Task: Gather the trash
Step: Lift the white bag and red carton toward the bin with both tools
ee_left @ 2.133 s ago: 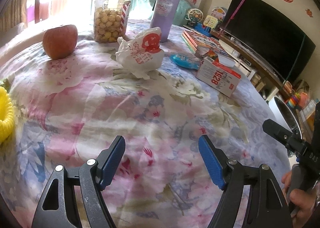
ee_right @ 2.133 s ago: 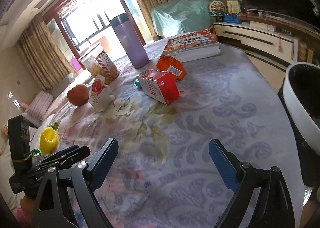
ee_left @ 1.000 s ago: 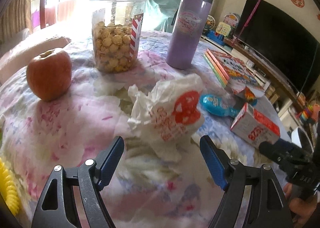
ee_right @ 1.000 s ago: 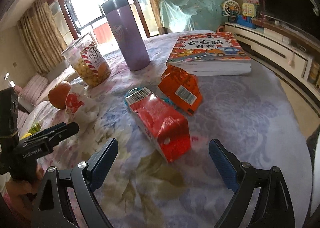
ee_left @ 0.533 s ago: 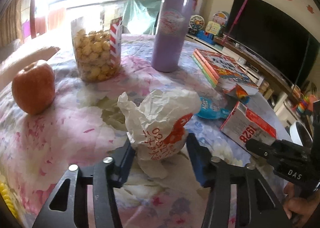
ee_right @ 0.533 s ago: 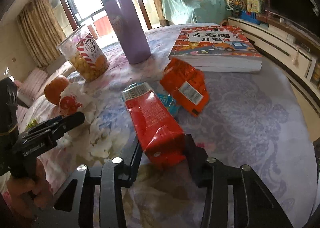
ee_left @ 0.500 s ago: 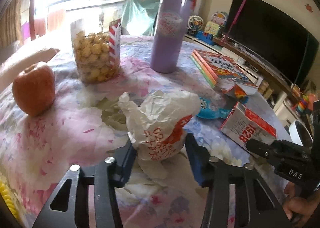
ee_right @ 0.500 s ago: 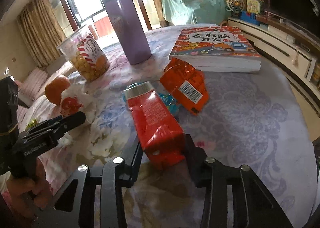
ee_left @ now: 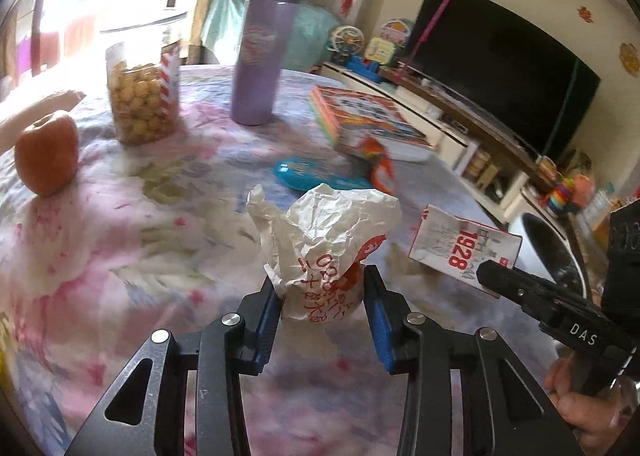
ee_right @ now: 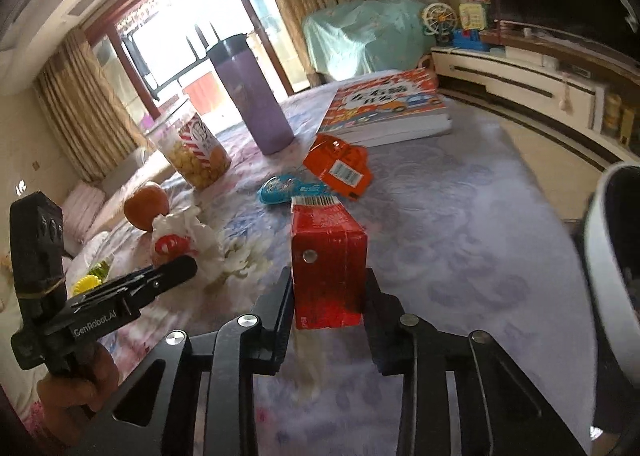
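Through the left wrist view, your left gripper (ee_left: pixel 322 302) has closed since a second ago and now pinches the crumpled white paper wrapper with red print (ee_left: pixel 326 252), lifted nearer the white-rimmed bin (ee_left: pixel 550 246).

Through the right wrist view, your right gripper (ee_right: pixel 327 302) likewise clamps the red milk carton (ee_right: pixel 326 264), swung toward that bin; both pieces look ready to drop.

A home living room: a television (ee_left: pixel 504 67) on a low cabinet (ee_right: pixel 532 83), curtains (ee_right: pixel 80 111), and a floral-clothed table (ee_left: pixel 132 240).

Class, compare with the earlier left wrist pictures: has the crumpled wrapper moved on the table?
Yes. The wrapper, gripped by the left tongs, now sits nearer than the blue packet, farther from the apple.
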